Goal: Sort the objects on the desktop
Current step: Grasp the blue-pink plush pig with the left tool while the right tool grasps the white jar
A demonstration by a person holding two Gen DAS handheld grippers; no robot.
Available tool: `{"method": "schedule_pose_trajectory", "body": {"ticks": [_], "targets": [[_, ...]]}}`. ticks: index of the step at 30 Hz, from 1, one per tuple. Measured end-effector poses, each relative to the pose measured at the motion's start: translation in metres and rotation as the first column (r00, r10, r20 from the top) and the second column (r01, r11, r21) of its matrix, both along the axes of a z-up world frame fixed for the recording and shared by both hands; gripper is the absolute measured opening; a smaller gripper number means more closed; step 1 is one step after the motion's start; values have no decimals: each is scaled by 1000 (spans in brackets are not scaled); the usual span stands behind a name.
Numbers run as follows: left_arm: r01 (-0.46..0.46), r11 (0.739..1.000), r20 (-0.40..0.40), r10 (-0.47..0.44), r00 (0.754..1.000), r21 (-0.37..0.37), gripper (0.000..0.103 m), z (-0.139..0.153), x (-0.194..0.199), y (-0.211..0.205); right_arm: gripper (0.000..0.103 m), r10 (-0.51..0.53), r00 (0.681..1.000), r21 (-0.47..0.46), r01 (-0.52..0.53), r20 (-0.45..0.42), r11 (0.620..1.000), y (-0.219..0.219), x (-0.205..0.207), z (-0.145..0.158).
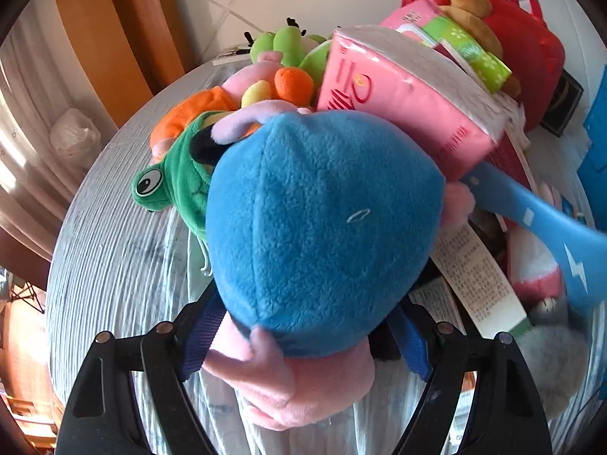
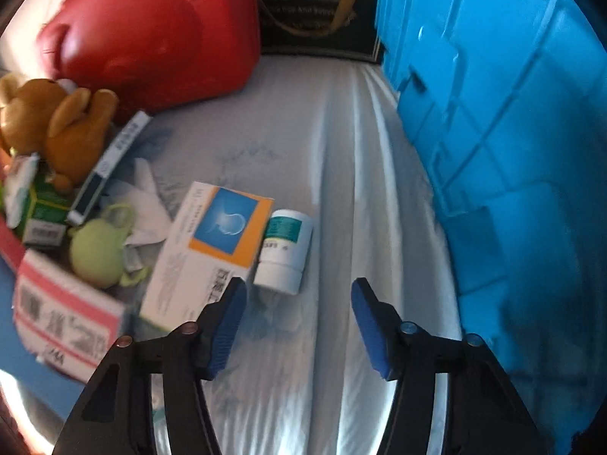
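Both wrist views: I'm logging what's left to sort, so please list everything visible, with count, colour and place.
Plush toy: 1, blue and pink, gripped in the left claw.
Frog plush: 1, green, left of the blue plush.
Plush pile: several, orange, pink, yellow, green, behind the frog.
Tissue pack: 1, pink, behind the blue plush.
Red bag: 1, red, far left.
Bear plush: 1, brown, in front of the red bag.
Medicine box: 1, white, blue and orange, lying flat ahead.
Pill bottle: 1, white with green label, on its side beside the box.
Blue crate: 1, blue, right.
Left claw: shut on the plush.
Right claw: open, empty.
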State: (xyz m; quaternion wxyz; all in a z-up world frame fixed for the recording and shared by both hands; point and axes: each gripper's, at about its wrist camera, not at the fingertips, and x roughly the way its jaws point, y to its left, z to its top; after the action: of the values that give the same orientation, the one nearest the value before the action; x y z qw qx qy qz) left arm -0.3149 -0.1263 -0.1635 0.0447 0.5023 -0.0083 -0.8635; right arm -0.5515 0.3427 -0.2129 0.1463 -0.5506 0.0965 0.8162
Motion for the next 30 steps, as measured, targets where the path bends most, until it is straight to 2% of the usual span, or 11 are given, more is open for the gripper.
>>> {"method": "schedule_pose_trajectory", "body": {"ticks": [6, 9, 11, 12, 23, 30], "targets": [[-14, 1000, 25, 13, 1000, 23, 81, -2, -6, -6, 57, 25, 999, -29, -24, 28, 999, 8, -21, -21], [-15, 1000, 32, 15, 999, 6, 81, -5, -9, -3, 49, 37, 999, -42, -36, 26, 998, 10, -32, -28], [-14, 1000, 29, 14, 999, 0, 78, -5, -7, -1, 36, 46, 999, -47, -45, 18, 998, 10, -36, -26], [-14, 1000, 28, 14, 1000, -2, 76, -5, -6, 0, 35, 52, 998, -56, -51, 18, 997, 10, -38, -26], [-33, 999, 43, 32, 999, 27, 78, -7, -1, 4, 39, 39, 999, -115, -37, 21, 993, 14, -43, -27], [-29, 999, 43, 28, 999, 38, 78, -2, 4, 6, 42, -6, 999, -210, 13, 32, 978, 29, -45, -33]]}}
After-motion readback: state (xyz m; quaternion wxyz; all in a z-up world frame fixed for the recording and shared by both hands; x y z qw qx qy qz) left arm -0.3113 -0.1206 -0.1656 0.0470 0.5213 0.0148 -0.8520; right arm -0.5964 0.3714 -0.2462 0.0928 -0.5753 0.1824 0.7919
